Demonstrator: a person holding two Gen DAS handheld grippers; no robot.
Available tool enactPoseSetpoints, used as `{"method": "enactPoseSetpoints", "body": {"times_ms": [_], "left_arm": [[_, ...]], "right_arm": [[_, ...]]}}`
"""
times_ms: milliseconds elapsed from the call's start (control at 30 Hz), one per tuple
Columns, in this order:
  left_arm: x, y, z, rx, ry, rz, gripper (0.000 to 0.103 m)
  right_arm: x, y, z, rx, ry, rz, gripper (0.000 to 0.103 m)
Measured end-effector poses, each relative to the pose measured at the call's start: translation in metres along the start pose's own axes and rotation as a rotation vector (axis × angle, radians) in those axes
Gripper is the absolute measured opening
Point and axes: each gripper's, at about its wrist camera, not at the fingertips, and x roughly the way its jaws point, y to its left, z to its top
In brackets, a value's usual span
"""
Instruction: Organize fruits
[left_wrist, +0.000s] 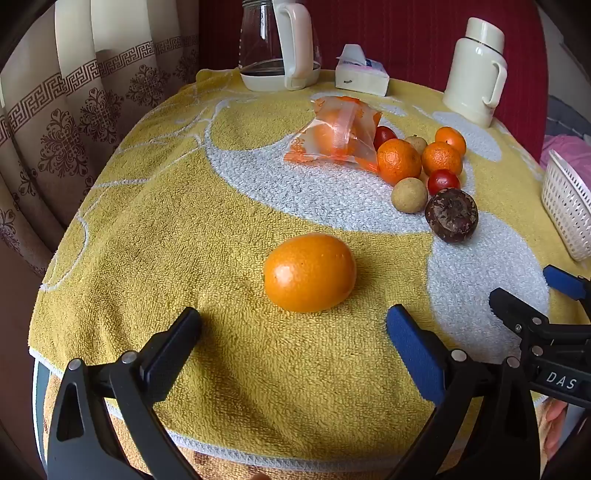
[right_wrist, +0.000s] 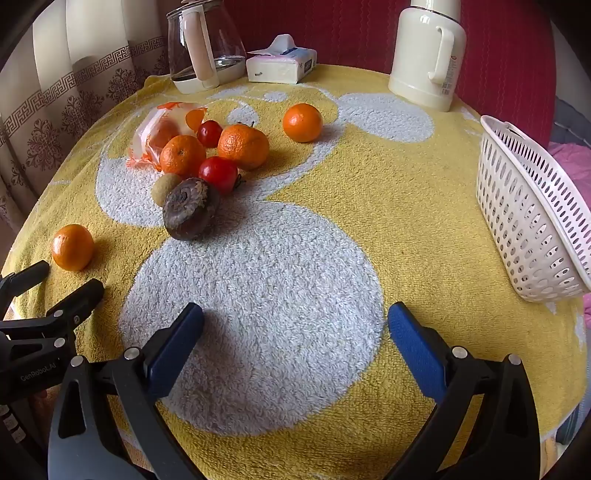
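An orange lies alone on the yellow towel, just ahead of my open, empty left gripper; it also shows at the left in the right wrist view. Farther back is a cluster: tangerines, red fruits, a tan longan, a dark mangosteen and a bagged orange. A white basket stands tilted at the right. My right gripper is open and empty over a white patch of towel; the mangosteen lies ahead to its left.
At the table's back stand a glass kettle, a tissue pack and a cream thermos. A patterned curtain hangs to the left. The round table's edge runs close below my left gripper.
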Motion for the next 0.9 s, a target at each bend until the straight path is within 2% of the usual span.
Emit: {"method": "enactPoseSetpoints", "body": {"times_ms": [900], "left_arm": [[0.0026,0.0019,0.0022,-0.007,0.006,-0.016,0.098]], "right_arm": [[0.0009,-0.0011,-0.0004,-0.002,0.004,-0.003,0.101]]}}
